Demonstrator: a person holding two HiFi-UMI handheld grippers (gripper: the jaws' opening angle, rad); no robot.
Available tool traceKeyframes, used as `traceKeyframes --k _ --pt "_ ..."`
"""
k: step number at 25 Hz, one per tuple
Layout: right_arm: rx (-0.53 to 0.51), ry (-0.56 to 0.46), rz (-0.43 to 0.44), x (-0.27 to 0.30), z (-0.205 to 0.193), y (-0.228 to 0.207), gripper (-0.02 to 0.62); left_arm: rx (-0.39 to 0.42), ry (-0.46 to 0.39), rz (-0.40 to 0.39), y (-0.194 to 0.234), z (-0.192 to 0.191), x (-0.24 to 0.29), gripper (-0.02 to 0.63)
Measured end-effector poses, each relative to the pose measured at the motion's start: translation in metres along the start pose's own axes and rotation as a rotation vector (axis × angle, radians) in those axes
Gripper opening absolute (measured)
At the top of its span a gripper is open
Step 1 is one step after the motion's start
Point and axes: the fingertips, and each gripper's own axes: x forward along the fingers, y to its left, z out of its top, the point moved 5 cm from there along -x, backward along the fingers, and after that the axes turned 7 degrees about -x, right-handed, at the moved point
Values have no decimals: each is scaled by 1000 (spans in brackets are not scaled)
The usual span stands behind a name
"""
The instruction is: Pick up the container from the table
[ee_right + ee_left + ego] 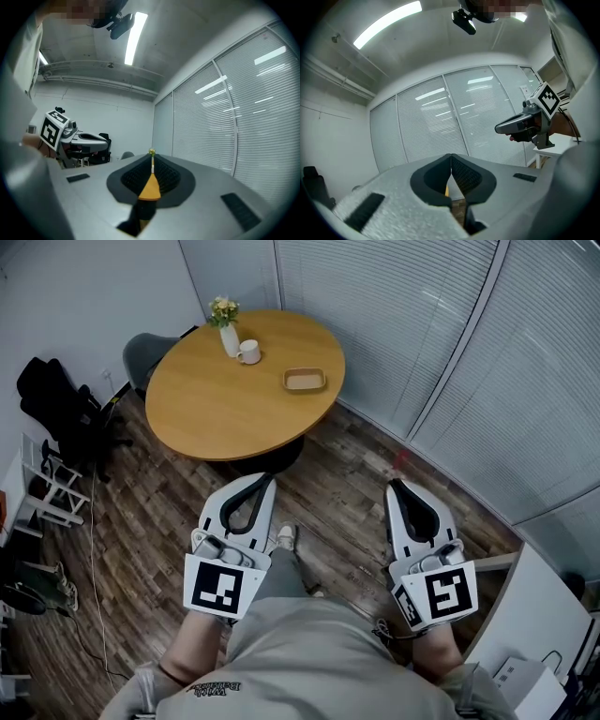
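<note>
Ahead of left claw (265,477) and right claw (394,485), well apart: container (305,380) on round worktop (206,413) | both claws clenched, nothing held

Smooth, satin wooden table (216,409); rougher dark wood-plank floor (347,486)

The person wears a light grey shirt (309,652) with small dark print, grey trousers (281,570) and a white shoe (286,538). The white plastic left gripper (265,478) and right gripper (394,487) have black ribbed inner pads (466,174); each carries 1 black-and-white marker cube (223,585).
</note>
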Motion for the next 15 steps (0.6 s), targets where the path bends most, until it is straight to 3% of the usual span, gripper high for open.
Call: traceKeyframes --k 15 --pt "-2 7 -11 67 -15 -19 35 -2 1 -27 39 -21 54 20"
